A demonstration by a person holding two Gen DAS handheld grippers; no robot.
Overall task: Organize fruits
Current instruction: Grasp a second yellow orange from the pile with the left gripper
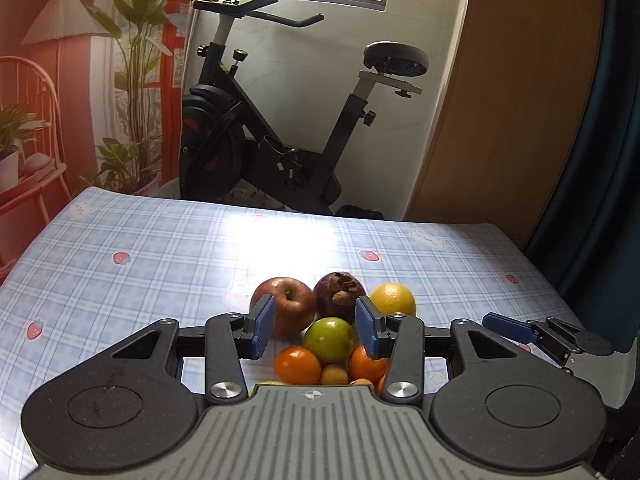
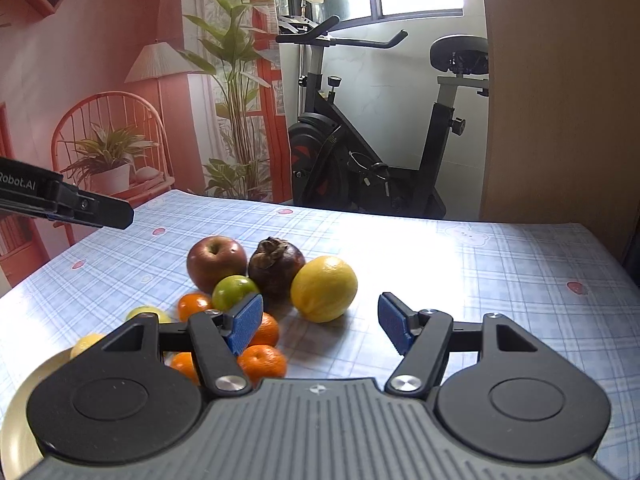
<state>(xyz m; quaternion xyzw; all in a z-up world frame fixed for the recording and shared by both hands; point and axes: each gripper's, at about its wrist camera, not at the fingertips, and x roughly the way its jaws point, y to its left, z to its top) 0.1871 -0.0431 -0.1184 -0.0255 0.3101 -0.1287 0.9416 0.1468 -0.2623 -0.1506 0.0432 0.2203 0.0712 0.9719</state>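
Note:
A heap of fruit lies on the checked tablecloth: a red apple (image 1: 285, 305) (image 2: 216, 263), a dark brown fruit (image 1: 339, 289) (image 2: 276, 265), a yellow lemon (image 1: 393, 299) (image 2: 324, 288), a green fruit (image 1: 329, 339) (image 2: 234, 291) and several small oranges (image 1: 298, 365) (image 2: 262, 363). My left gripper (image 1: 316, 329) is open and empty, just above the heap, with the green fruit between its blue pads. My right gripper (image 2: 321, 325) is open and empty, close in front of the lemon. Its finger (image 1: 510, 327) shows at the right of the left wrist view.
A cream plate (image 2: 18, 408) lies at the near left, with small yellow fruits (image 2: 86, 345) at its rim. The left gripper's body (image 2: 68, 202) juts in from the left. An exercise bike (image 1: 280, 120) stands beyond the table's far edge. A wooden panel (image 1: 512, 100) is at right.

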